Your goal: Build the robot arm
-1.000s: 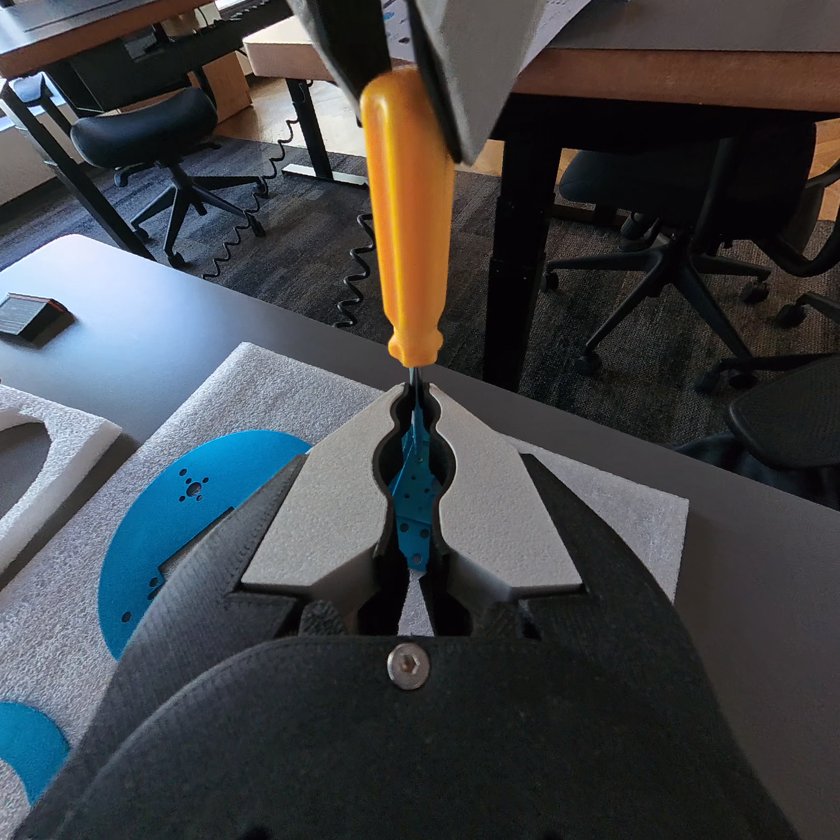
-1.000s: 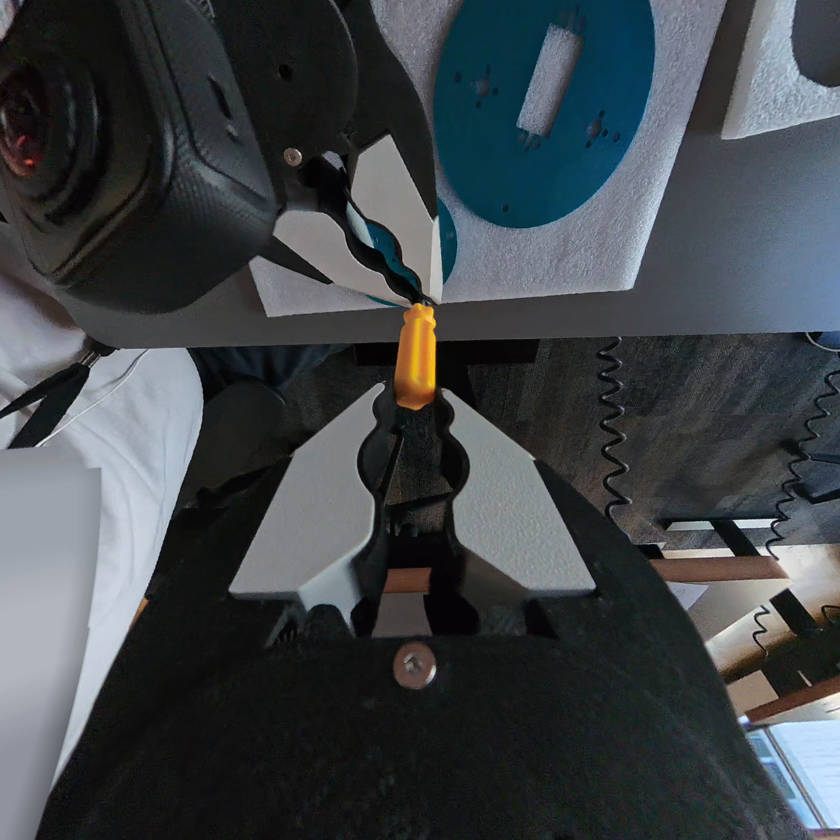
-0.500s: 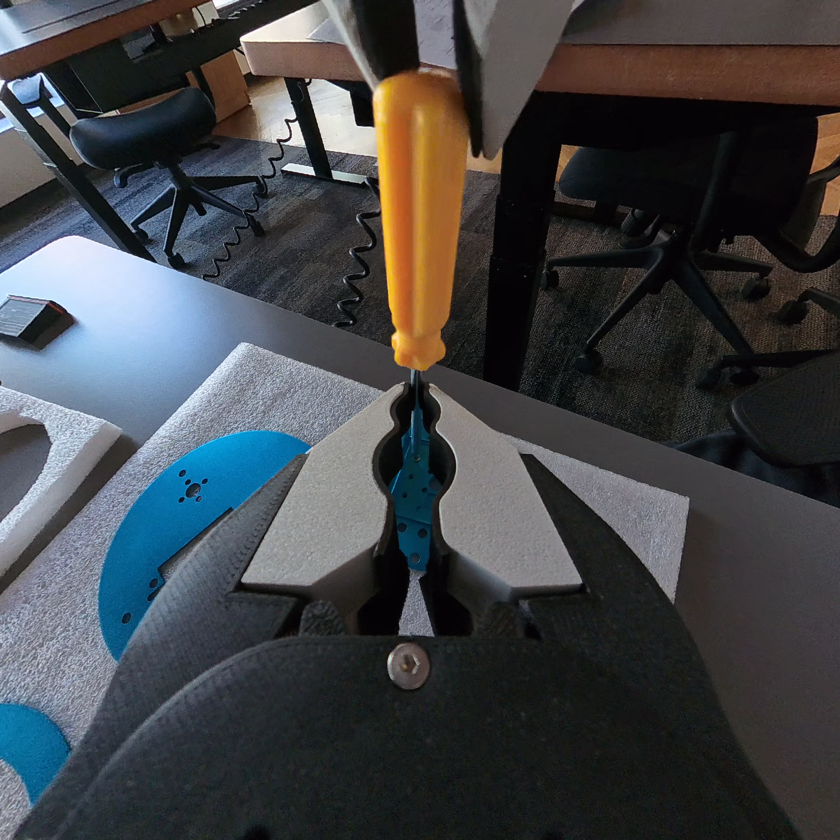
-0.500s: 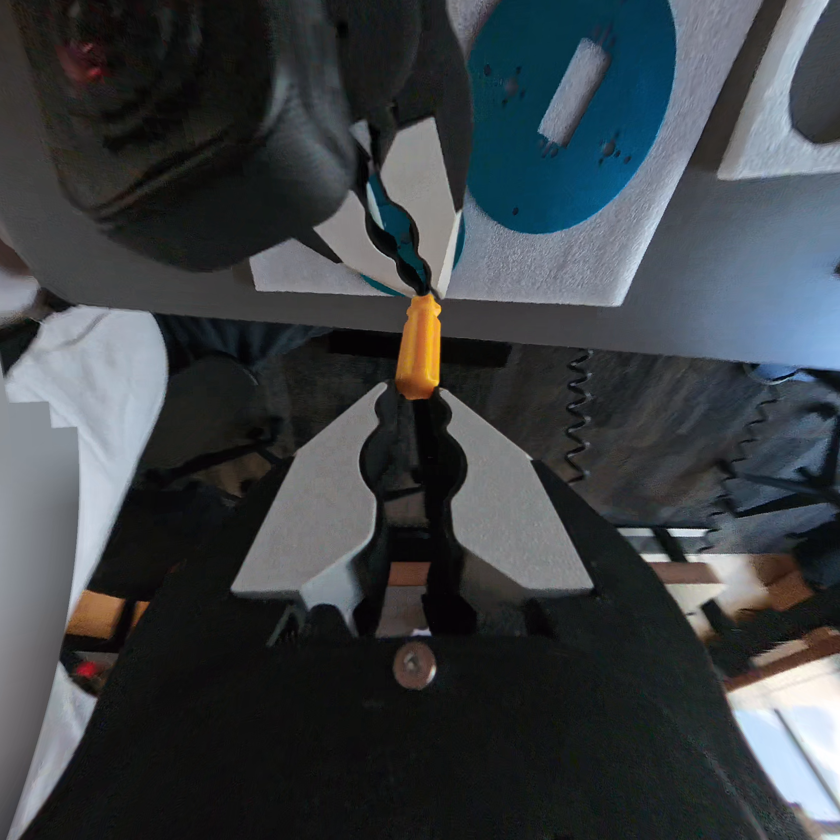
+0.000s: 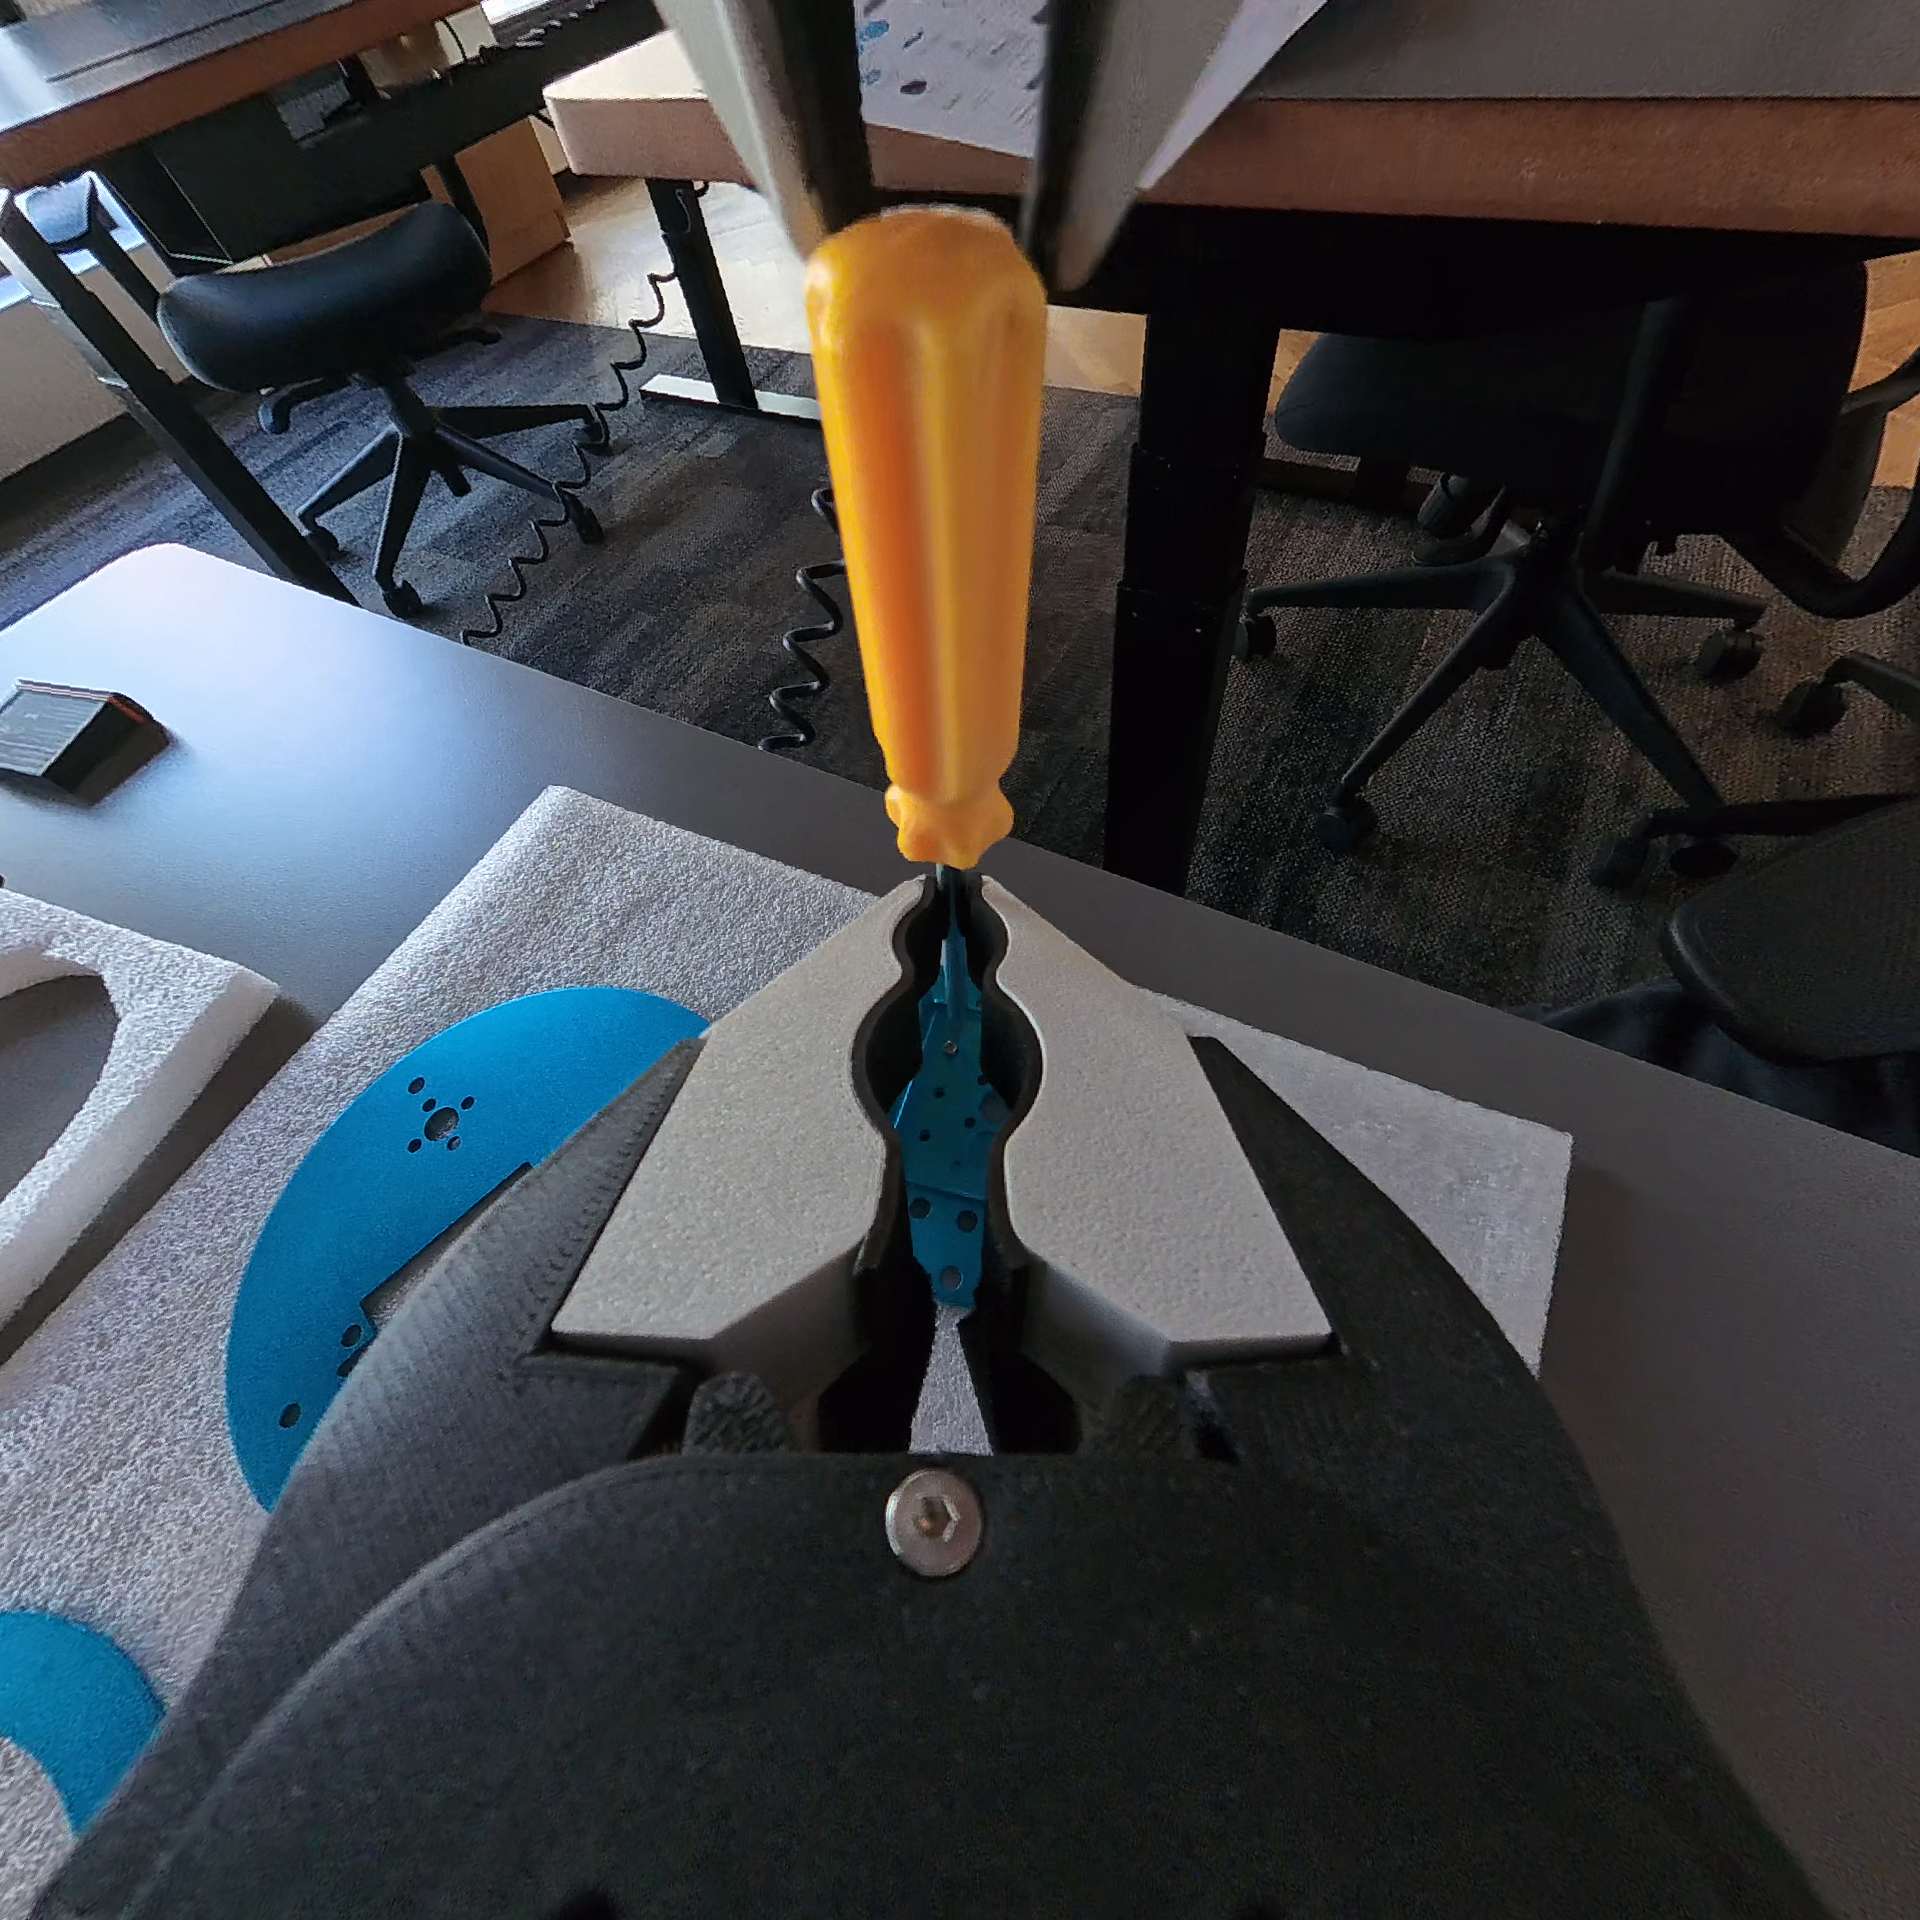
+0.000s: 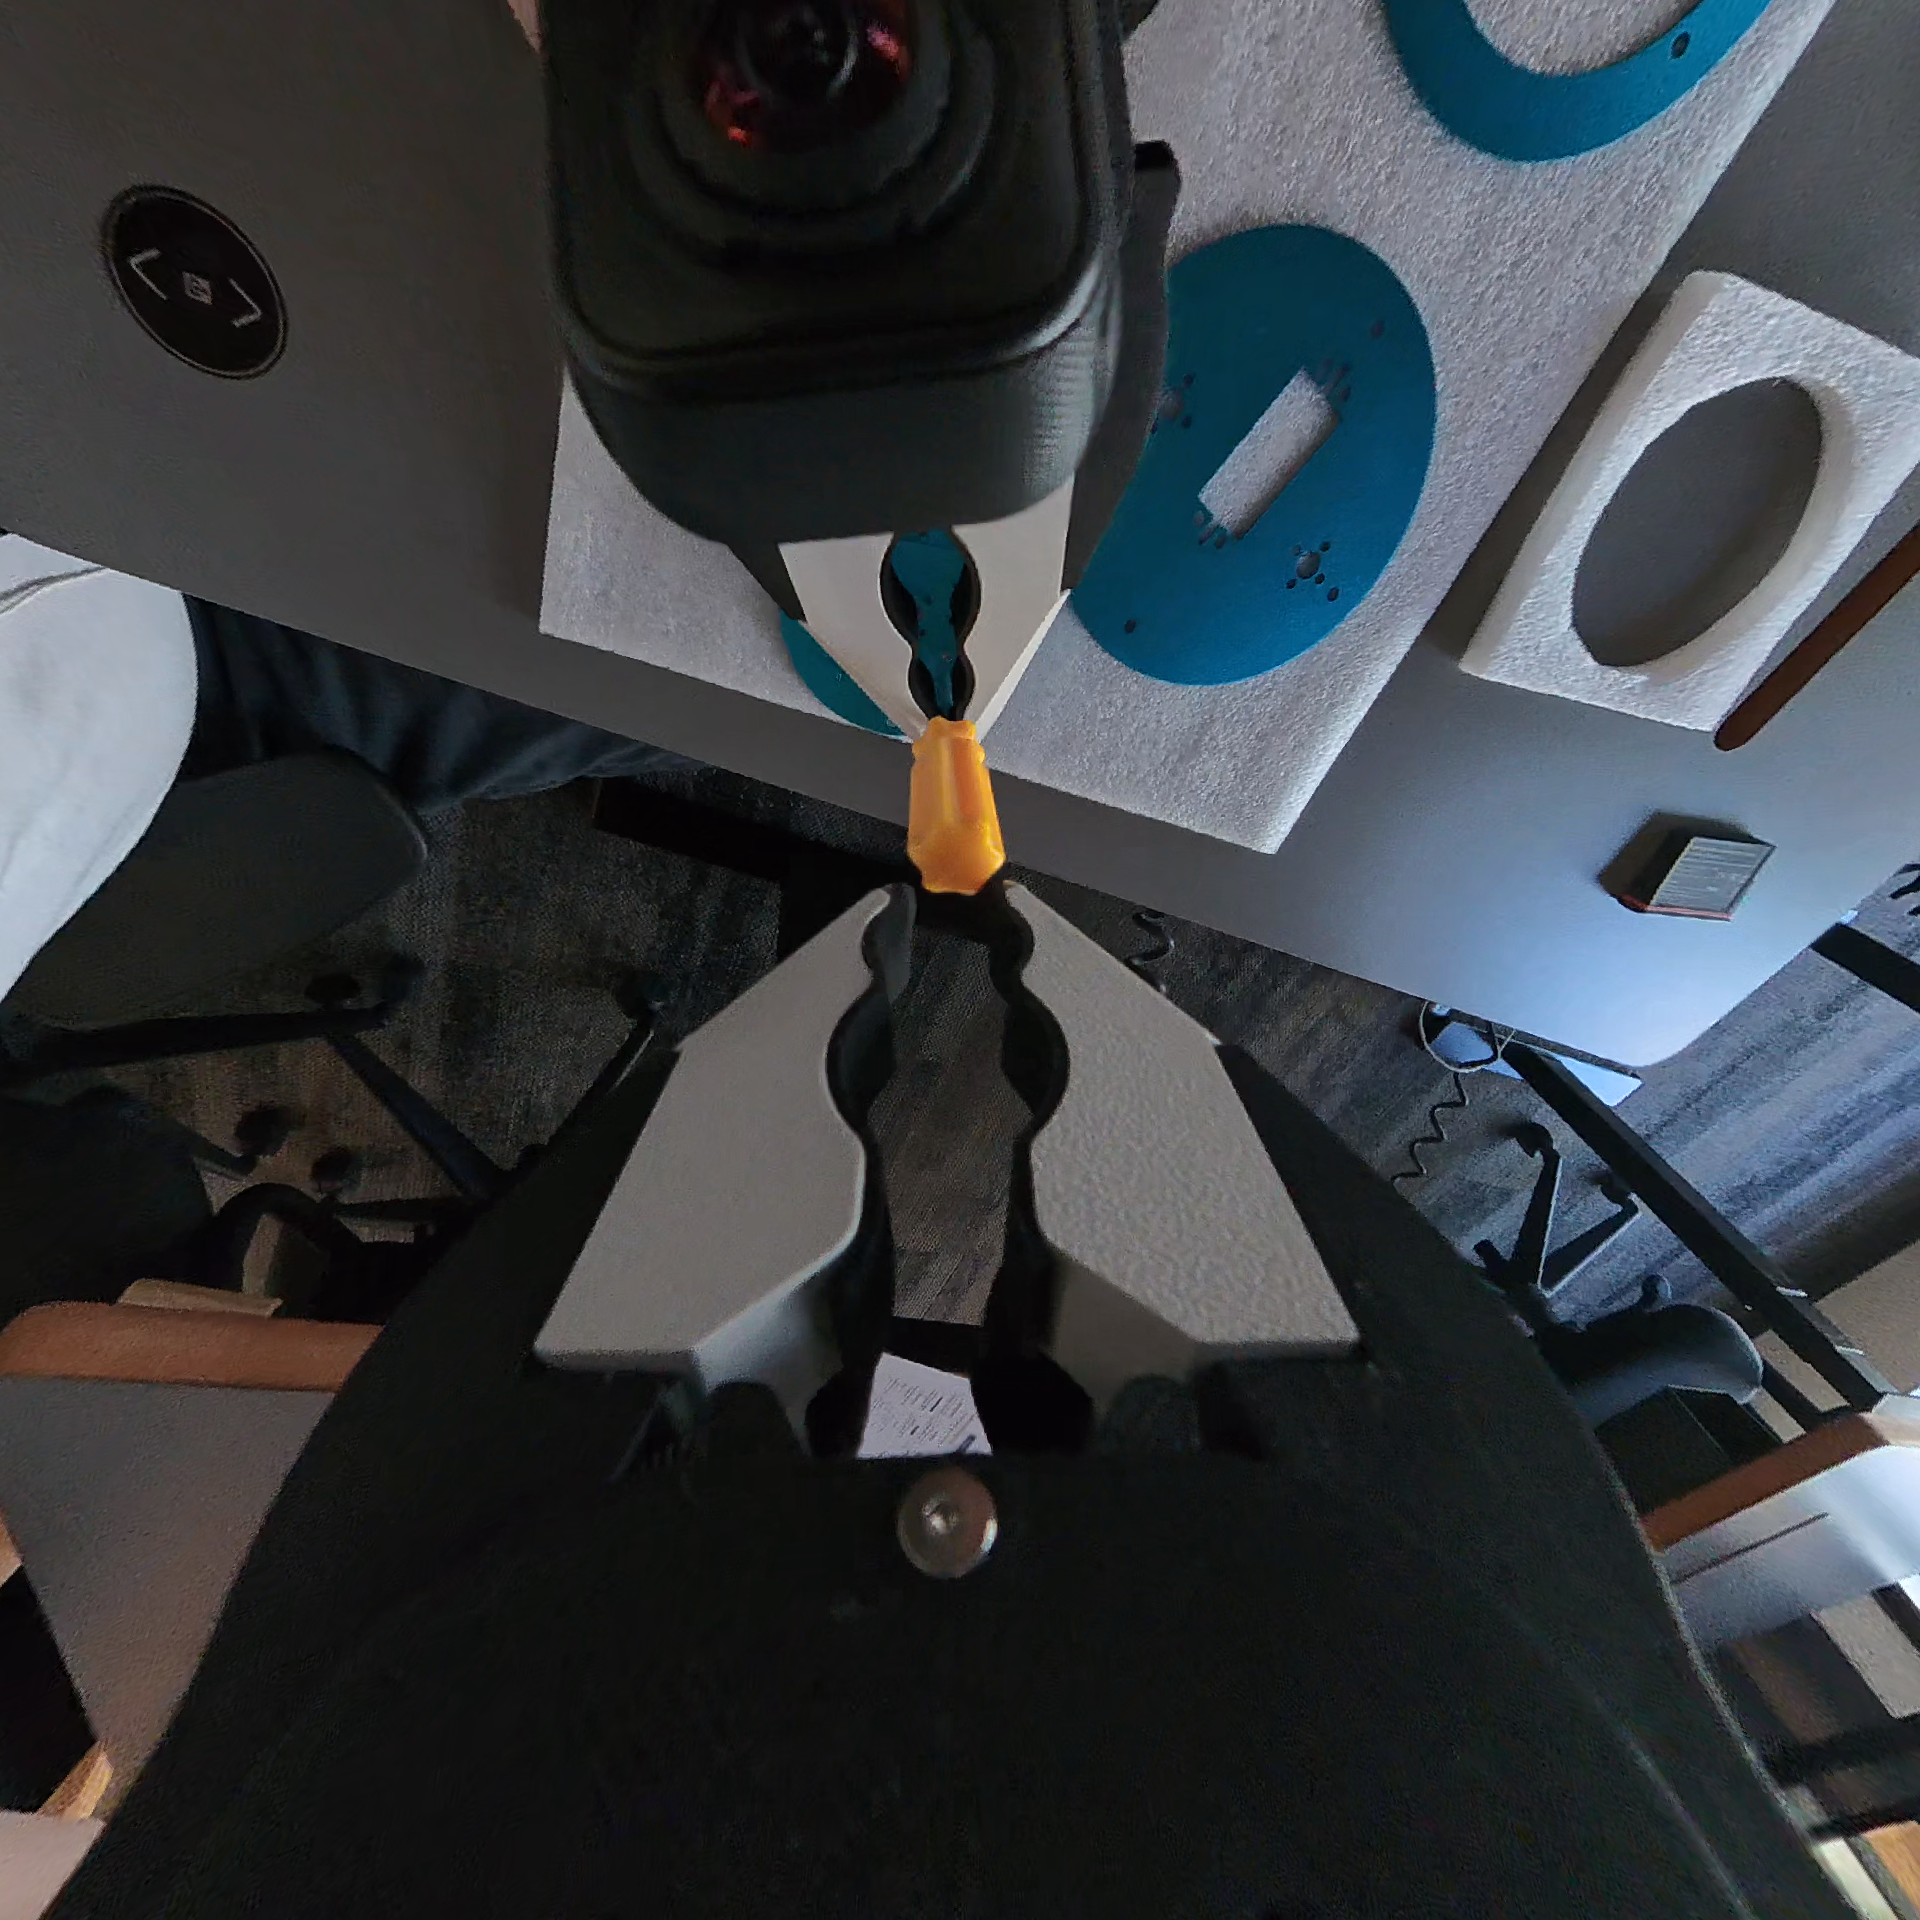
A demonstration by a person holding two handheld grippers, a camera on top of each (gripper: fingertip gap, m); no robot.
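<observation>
My left gripper (image 5: 951, 883) is shut on a small blue perforated bracket (image 5: 951, 1132), held on edge above a white foam sheet (image 5: 644, 904). An orange-handled screwdriver (image 5: 930, 540) stands upright with its shaft going down between the left fingertips onto the bracket. My right gripper (image 6: 954, 899) is shut on the very end of the handle (image 6: 954, 821); its blurred fingers (image 5: 1091, 135) show at the top of the left wrist view. The left gripper (image 6: 940, 707), its camera and the bracket (image 6: 935, 623) face me in the right wrist view.
A blue oval plate with a slot (image 5: 416, 1164) (image 6: 1278, 457) and a blue ring (image 6: 1558, 94) lie on the foam. A foam block with an oval cut-out (image 6: 1704, 499) and a small black box (image 5: 73, 732) sit on the grey table (image 5: 364, 748). Beyond its edge are chairs and desks. One gripper's finger ends stand about 10 cm off the other's.
The right gripper has twisted about the screwdriver's axis, so its view has turned, and has slid back to the handle's end. The left gripper and bracket have stayed put.
</observation>
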